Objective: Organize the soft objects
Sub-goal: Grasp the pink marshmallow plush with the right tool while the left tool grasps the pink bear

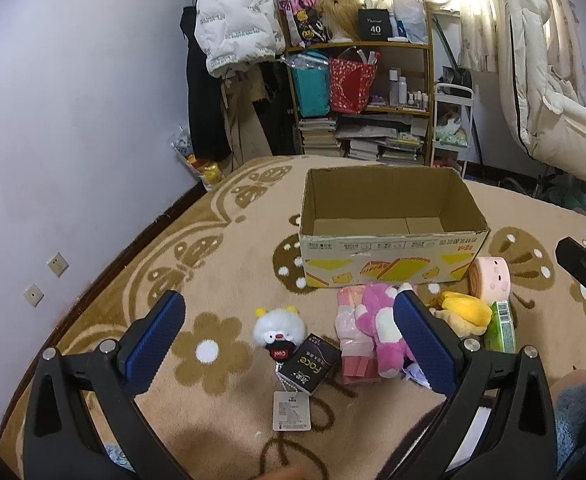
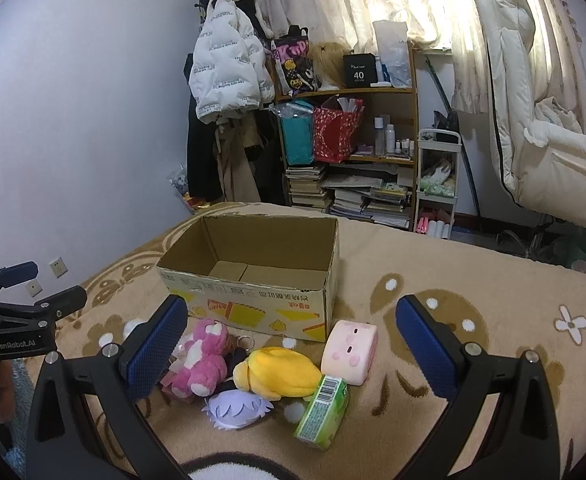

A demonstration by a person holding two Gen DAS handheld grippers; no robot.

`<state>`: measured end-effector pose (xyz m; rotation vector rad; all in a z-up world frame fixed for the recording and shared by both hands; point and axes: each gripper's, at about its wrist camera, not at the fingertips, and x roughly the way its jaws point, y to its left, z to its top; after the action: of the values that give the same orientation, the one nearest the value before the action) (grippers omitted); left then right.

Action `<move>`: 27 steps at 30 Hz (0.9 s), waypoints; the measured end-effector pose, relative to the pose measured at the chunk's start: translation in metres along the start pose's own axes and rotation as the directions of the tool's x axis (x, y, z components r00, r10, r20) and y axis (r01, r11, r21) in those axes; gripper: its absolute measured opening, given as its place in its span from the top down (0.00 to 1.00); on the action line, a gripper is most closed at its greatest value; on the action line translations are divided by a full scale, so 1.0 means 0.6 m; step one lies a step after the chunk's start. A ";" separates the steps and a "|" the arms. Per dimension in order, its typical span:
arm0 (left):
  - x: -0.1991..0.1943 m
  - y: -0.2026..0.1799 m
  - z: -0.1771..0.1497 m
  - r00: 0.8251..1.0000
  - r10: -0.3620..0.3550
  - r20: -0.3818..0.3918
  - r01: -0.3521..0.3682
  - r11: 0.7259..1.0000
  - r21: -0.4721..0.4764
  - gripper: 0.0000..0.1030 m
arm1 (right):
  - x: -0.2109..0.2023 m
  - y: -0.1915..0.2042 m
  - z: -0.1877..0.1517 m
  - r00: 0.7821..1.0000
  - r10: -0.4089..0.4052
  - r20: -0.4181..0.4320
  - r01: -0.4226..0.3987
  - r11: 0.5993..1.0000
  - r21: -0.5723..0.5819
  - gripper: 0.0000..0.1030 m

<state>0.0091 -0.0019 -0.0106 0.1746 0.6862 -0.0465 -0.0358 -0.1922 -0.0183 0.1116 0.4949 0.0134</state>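
In front of the near wall of the cardboard box (image 2: 253, 276), the soft things are strewn on the blanket (image 2: 473, 412): a pink plush (image 2: 201, 356), a yellow plush (image 2: 279, 374), a pale roll-shaped cushion (image 2: 349, 352), a lilac plush (image 2: 237, 408) and a green packet (image 2: 323, 408), with a white fluffy toy (image 1: 279, 328) set apart to the left of the box front. The yellow plush is seen ahead of the right gripper (image 2: 291, 356), its long axis lying crosswise between the widely parted, empty jaws. The left gripper (image 1: 289, 340) is likewise spread wide and holds nothing, the white toy lying ahead of it. The box is empty (its floor is bare), and open blanket is left to the right of it
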 end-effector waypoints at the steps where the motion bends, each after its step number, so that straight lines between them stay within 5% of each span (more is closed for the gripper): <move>1: 0.003 0.002 0.000 1.000 -0.009 -0.009 0.009 1.000 -0.004 0.00 | 0.003 0.000 -0.002 1.000 -0.001 -0.010 0.001 1.000 0.001 0.00; 27: 0.183 -0.071 0.007 0.976 -0.052 -0.211 0.063 0.997 0.045 0.00 | 0.139 -0.068 -0.010 0.968 0.037 -0.247 0.014 0.980 0.201 0.00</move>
<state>0.0921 -0.0427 -0.0830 0.2113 0.9016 -0.1030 0.0343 -0.2286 -0.0676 0.3144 0.7473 -0.0112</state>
